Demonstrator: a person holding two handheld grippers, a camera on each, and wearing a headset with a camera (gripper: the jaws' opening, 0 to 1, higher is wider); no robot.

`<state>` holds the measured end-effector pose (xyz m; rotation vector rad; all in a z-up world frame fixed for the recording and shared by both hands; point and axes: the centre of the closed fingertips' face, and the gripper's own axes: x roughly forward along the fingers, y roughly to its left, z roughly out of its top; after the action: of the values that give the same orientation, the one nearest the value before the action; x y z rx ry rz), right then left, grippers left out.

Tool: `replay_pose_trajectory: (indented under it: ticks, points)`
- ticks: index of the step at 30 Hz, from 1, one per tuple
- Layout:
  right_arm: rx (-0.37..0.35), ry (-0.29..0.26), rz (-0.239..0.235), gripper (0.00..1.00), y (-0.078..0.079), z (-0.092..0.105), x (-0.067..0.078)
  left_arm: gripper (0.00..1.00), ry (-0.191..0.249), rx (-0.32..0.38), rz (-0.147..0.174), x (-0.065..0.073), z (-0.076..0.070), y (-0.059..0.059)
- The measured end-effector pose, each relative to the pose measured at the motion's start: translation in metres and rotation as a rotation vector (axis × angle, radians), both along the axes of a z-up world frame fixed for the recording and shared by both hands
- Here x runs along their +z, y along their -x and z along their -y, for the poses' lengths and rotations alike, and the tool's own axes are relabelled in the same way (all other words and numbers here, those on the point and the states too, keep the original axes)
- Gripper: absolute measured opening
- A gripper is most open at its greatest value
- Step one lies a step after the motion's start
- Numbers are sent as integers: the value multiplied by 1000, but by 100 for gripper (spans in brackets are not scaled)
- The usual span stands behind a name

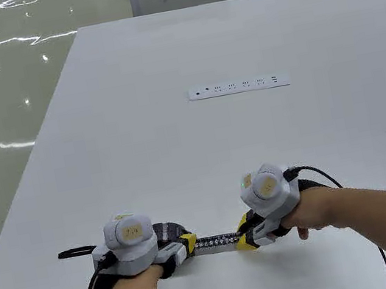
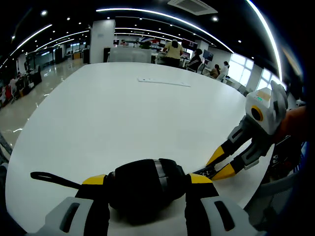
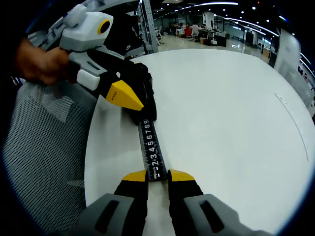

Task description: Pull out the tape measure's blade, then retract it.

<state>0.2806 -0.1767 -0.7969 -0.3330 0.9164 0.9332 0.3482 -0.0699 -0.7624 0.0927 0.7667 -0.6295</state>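
On the white bench (image 1: 252,141), the round black tape measure (image 2: 142,194) is anchored in the clamped left tool (image 2: 147,179) while its numbered blade (image 3: 149,142) is pinched by the right tool (image 3: 157,176).

Head cam sat high over the near edge of the surface (image 1: 234,40), pitched forward and down, with the left gripper (image 1: 181,245) and right gripper (image 1: 245,238) low in frame and the power strip (image 1: 238,85) mid-frame. Left gripper cam rode low and very close behind the tape measure (image 2: 142,189), facing across the surface toward the room; right gripper cam faced along the blade (image 3: 149,147) toward the case. All three shared tape measure, blade and power strip; each gripper cam caught the other gripper.
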Motion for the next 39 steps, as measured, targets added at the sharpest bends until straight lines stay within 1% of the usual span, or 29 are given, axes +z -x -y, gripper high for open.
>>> replay_pose_trajectory:
  ticks: [4, 12, 23, 39]
  points:
    - [-8, -14, -2, 14, -1, -3, -1, 58, 0, 0, 0, 0, 0, 0]
    - [-1, -13, 2, 14, -3, -8, 0, 58, 0, 1, -2, 0, 0, 0]
    - [0, -26, 20, 14, -7, -15, -1, 58, 1, 1, -4, 0, 1, 1]
    - [10, -40, 34, 14, -12, -31, 0, 58, 4, 2, -5, 0, 1, 1]
